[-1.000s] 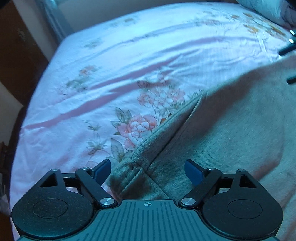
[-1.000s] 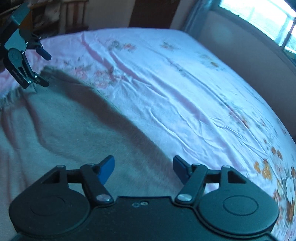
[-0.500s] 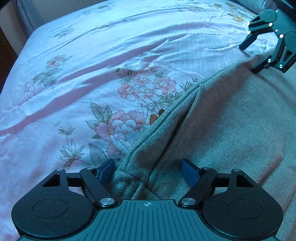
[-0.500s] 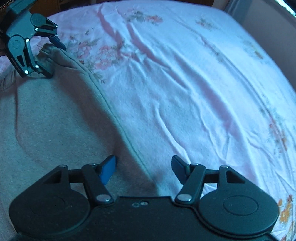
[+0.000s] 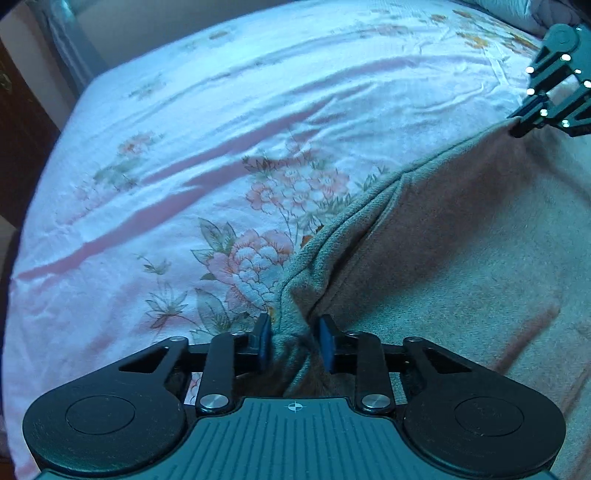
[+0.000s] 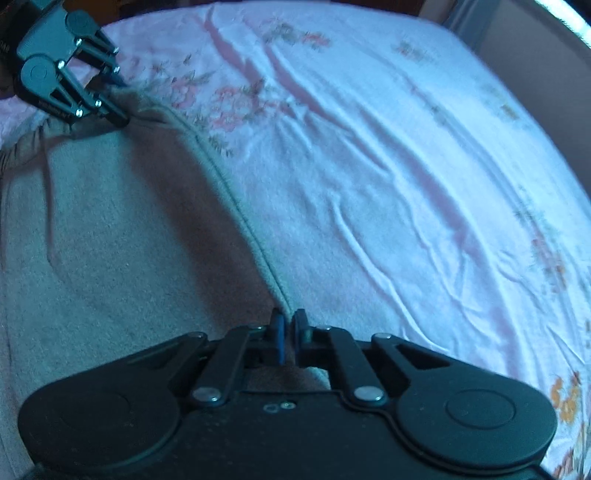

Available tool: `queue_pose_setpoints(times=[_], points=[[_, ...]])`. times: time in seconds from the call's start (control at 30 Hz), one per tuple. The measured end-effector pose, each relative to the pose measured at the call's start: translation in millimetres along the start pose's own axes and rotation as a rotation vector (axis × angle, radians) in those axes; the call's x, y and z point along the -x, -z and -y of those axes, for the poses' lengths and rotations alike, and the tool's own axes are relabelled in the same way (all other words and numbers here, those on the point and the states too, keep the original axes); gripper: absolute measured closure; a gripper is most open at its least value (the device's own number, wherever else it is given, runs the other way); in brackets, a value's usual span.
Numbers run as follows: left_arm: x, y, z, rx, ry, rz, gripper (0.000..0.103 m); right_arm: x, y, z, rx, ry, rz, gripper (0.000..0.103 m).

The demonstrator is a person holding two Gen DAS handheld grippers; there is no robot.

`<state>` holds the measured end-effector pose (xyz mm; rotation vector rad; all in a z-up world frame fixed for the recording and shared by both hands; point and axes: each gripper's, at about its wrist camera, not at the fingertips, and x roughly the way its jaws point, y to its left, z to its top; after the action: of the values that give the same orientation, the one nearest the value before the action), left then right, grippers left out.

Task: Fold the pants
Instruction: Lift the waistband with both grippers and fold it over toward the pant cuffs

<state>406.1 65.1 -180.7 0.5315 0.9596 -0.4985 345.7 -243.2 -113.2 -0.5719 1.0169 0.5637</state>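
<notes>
Grey fleece pants lie spread on a pink floral bed sheet. My left gripper is shut on a bunched corner of the pants' edge, the cloth pinched between the blue pads. My right gripper is shut on the same long edge of the pants further along. Each gripper shows in the other's view: the right one at the far right edge of the left wrist view, the left one at the top left of the right wrist view.
The sheet stretches wide beyond the pants' edge. A pillow lies at the far right corner of the bed. Dark furniture and a wall stand past the bed's left side. A wall runs along the far side.
Both grippers have closed from open onto the pants' edge. The left one now pinches the bunched corner, the right one the seam further along.
</notes>
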Motion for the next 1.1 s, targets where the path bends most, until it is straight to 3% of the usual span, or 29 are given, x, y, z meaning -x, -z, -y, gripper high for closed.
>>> queue_pose_setpoints(times=[0.17, 0.3, 0.43, 0.67, 0.87, 1.1], points=[[41.1, 9.1, 3.3, 0.022, -0.051, 0.081, 0.079, 38.2, 11.7, -20.2, -0.034, 0.077, 0.103, 0.103], [79.0, 24.3, 17.8, -0.017, -0.091, 0.115, 0.079, 74.4, 30.6, -46.5, -0.057, 0.114, 0.169, 0.103], [114.9, 46.8, 37.9, -0.050, -0.132, 0.148, 0.079, 105.6, 54.5, -77.3, -0.102, 0.143, 0.236, 0.103], [164.6, 93.5, 69.2, -0.013, -0.188, 0.212, 0.080, 143.7, 92.2, -137.9, -0.161, 0.223, 0.345, 0.103], [198.5, 154.3, 101.1, 0.007, -0.211, 0.215, 0.080, 172.7, 119.2, -191.5, -0.174, 0.236, 0.400, 0.103], [201.6, 215.3, 133.5, 0.029, -0.216, 0.162, 0.080, 178.2, 152.7, -252.8, -0.186, 0.214, 0.401, 0.103]])
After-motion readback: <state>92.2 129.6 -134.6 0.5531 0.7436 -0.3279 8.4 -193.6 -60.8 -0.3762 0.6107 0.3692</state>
